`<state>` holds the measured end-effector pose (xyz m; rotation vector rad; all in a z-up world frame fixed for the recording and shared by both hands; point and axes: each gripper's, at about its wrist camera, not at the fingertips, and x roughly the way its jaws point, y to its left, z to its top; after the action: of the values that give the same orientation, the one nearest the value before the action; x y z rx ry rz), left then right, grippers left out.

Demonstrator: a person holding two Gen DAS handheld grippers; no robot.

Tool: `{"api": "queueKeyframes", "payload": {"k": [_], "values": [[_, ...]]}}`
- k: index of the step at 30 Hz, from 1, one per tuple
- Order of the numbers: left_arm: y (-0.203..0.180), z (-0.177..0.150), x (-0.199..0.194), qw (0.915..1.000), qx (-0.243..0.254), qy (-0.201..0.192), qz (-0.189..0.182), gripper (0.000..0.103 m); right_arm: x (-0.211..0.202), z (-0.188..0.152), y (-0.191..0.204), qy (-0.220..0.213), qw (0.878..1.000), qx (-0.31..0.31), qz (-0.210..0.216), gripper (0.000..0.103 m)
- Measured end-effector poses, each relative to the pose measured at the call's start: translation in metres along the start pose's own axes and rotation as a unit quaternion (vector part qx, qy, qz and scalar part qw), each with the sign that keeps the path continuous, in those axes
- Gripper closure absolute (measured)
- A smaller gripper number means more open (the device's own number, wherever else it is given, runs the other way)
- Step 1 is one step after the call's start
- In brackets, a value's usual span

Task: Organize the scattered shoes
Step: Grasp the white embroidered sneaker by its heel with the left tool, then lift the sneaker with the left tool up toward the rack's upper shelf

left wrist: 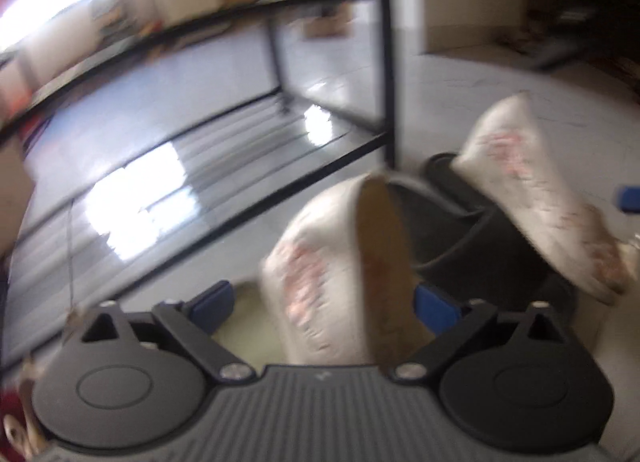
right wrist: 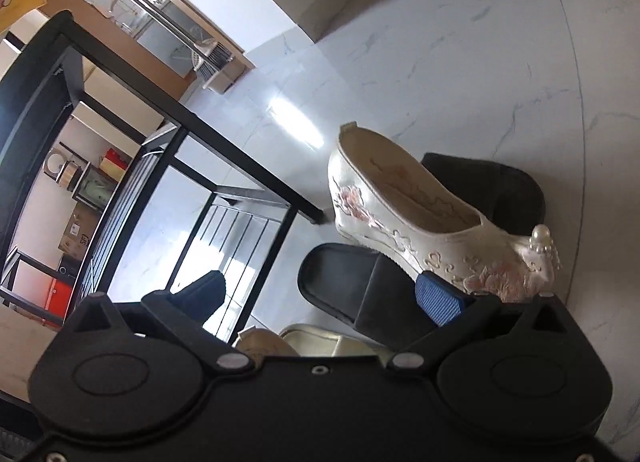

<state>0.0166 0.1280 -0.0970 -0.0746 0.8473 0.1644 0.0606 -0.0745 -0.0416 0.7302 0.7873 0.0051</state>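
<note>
- The left gripper point(left wrist: 324, 302) has its 2 blue-padded fingers point(left wrist: 212, 301) spread wide, with a white shoe point(left wrist: 320, 274) standing between them; the view is smeared, so whether the pads press on it I cannot tell.
- That shoe is cream with pink embroidery, tipped on edge, its tan inside turned toward the right finger.
- Ahead and to the right of the left gripper, a 2nd white shoe point(left wrist: 536, 190) of the same pattern lies tilted across a black slipper point(left wrist: 476, 222).
- Ahead and to the left of the left gripper stands a black metal rack point(left wrist: 384, 62), its low shelf of thin bars just above the glossy floor point(left wrist: 500, 82).
- A blue bit at the right edge of the left view is too blurred to identify.
- The right gripper point(right wrist: 324, 298) is open, nothing between its fingers point(right wrist: 438, 298).
- Just ahead of its right finger the embroidered shoe point(right wrist: 404, 206) rests on 2 black slippers, one in front point(right wrist: 344, 286) and one behind point(right wrist: 504, 194); a pearl ornament sits on its toe.
- Whether the right finger touches the shoe is unclear; they look just beside each other.
- Below the right gripper, near its body, the rim of another cream shoe point(right wrist: 320, 338) shows.
- The rack point(right wrist: 192, 122) stands ahead and to the left of the right gripper.
</note>
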Motion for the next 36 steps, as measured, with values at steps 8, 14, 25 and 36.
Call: {"api": "queueKeyframes", "payload": {"k": [8, 14, 25, 36], "values": [[0.013, -0.003, -0.002, 0.9997, -0.023, -0.001, 0.001, 0.079, 0.0, -0.001, 0.001, -0.004, 1.0, -0.001, -0.001, 0.0], [0.012, 0.001, -0.011, 0.9994, -0.035, 0.001, -0.007, 0.094, 0.002, 0.0, -0.001, 0.0, 1.0, 0.002, -0.012, 0.0], [0.023, -0.001, -0.028, 0.9991, -0.042, -0.009, -0.007, 0.1, 0.001, -0.001, 0.004, -0.007, 0.999, -0.019, -0.029, 0.0], [0.015, 0.0, -0.009, 0.9948, 0.0, 0.098, 0.029, 0.082, 0.001, -0.003, 0.005, -0.004, 0.999, -0.027, -0.041, 0.0]]}}
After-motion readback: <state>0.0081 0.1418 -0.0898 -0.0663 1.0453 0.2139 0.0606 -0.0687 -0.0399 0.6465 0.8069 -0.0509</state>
